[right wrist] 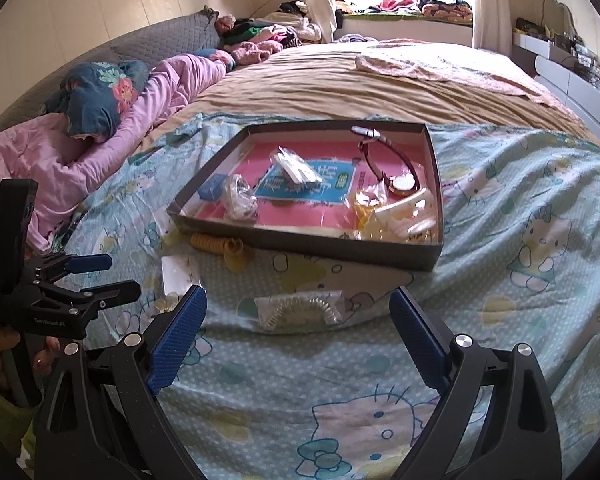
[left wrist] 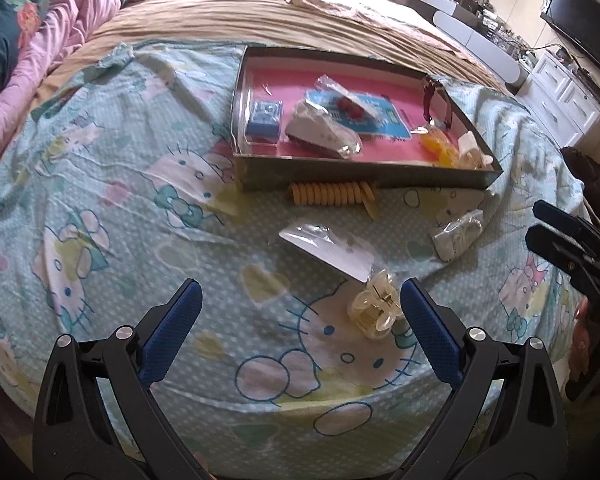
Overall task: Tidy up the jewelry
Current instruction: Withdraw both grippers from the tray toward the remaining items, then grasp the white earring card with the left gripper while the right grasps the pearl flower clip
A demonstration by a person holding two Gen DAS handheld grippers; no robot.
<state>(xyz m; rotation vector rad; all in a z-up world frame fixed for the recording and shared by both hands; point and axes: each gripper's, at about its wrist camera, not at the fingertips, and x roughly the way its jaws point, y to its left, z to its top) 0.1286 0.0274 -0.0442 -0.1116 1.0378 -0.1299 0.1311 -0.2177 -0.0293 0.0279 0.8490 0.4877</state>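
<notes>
A shallow grey box (left wrist: 364, 178) (right wrist: 300, 244) with a pink floor sits on the Hello Kitty sheet. It holds a watch (right wrist: 400, 182), a small blue box (left wrist: 264, 118), bagged pieces and yellow clips (left wrist: 440, 148). In front of it lie a yellow coil hair tie (left wrist: 332, 194) (right wrist: 216, 245), a bagged white card (left wrist: 332, 254), a clear claw clip (left wrist: 374, 310) and a bagged clear coil (right wrist: 300, 310) (left wrist: 458, 234). My left gripper (left wrist: 300, 320) is open, the claw clip just inside its right finger. My right gripper (right wrist: 298, 332) is open, just short of the bagged clear coil.
A pink quilt and pillow (right wrist: 100, 136) lie at the left. A tan blanket (right wrist: 340, 80) covers the far bed. White drawers (left wrist: 560, 96) and a TV (left wrist: 580, 20) stand at the right. Each gripper shows at the edge of the other's view.
</notes>
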